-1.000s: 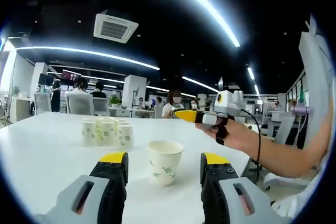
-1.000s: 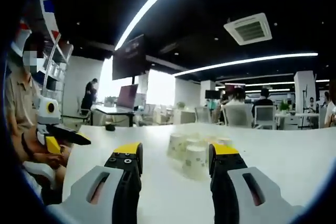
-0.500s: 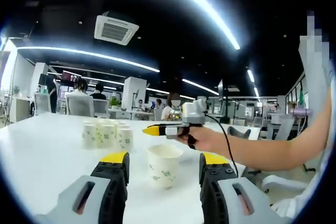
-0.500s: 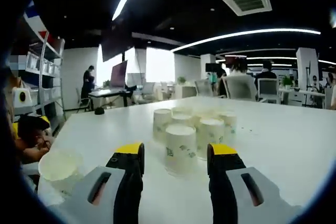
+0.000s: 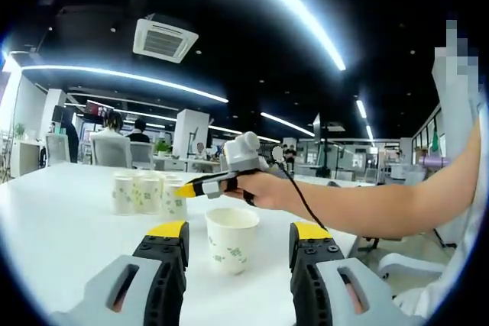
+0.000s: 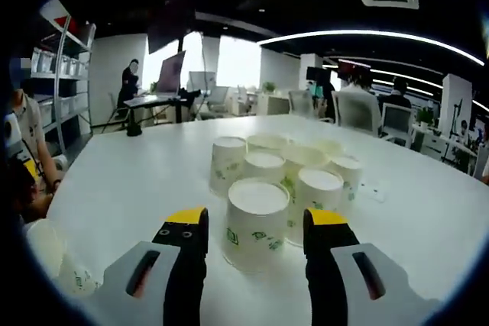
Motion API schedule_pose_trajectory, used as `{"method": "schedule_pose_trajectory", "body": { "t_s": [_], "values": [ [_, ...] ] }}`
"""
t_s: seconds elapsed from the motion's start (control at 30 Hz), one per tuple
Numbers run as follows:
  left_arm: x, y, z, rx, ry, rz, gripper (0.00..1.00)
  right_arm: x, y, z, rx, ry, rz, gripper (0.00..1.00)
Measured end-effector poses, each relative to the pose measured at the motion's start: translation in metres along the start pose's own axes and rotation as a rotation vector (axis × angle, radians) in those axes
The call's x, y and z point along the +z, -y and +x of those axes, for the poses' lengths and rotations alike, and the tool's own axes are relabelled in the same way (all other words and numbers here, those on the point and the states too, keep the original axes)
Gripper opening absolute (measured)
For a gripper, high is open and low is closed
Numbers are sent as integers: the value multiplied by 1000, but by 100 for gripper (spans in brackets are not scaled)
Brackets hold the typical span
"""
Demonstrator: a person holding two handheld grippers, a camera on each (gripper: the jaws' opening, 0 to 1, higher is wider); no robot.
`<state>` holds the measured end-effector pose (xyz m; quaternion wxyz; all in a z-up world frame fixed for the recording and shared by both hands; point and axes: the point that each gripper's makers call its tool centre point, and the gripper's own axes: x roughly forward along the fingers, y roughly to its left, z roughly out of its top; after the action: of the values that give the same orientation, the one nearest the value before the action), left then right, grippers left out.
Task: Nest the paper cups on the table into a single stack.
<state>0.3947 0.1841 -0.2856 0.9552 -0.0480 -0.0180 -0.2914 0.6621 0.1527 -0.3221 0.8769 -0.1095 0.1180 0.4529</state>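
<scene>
In the left gripper view I have my left gripper (image 5: pixel 237 243) low over the white table (image 5: pixel 53 219), its jaws spread apart, and a single upright paper cup (image 5: pixel 231 237) stands on the table between and just beyond the tips, not touched by either. Past it, my right gripper (image 5: pixel 200 185) reaches in from the right, held in a hand (image 5: pixel 263 187), its yellow tip near the cluster of cups (image 5: pixel 149 193) standing farther back on the table; from here I cannot tell how its jaws stand. In the right gripper view the jaws are parted, and the nearest upside-down cup (image 6: pixel 257 224) of the cluster sits between the two yellow tips without being clamped. The other cups of the cluster crowd just behind it, bottoms up. At the lower left edge, the upright cup shows partly.
</scene>
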Motion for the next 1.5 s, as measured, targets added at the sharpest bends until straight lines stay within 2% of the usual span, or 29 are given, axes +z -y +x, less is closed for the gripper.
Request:
{"method": "schedule_pose_trajectory", "body": {
  "t_s": [0.27,0.93,1.5],
  "values": [
    [0,-6,-2,9,2,3,56,1,6,3,-35,-7,-14,47],
    [-3,-9,-1,15,-5,10,55,-1,9,6,-55,-10,-23,37],
    [-6,-3,1,7,-14,15,54,-7,14,-15,-61,31,10,37]
  ]
}}
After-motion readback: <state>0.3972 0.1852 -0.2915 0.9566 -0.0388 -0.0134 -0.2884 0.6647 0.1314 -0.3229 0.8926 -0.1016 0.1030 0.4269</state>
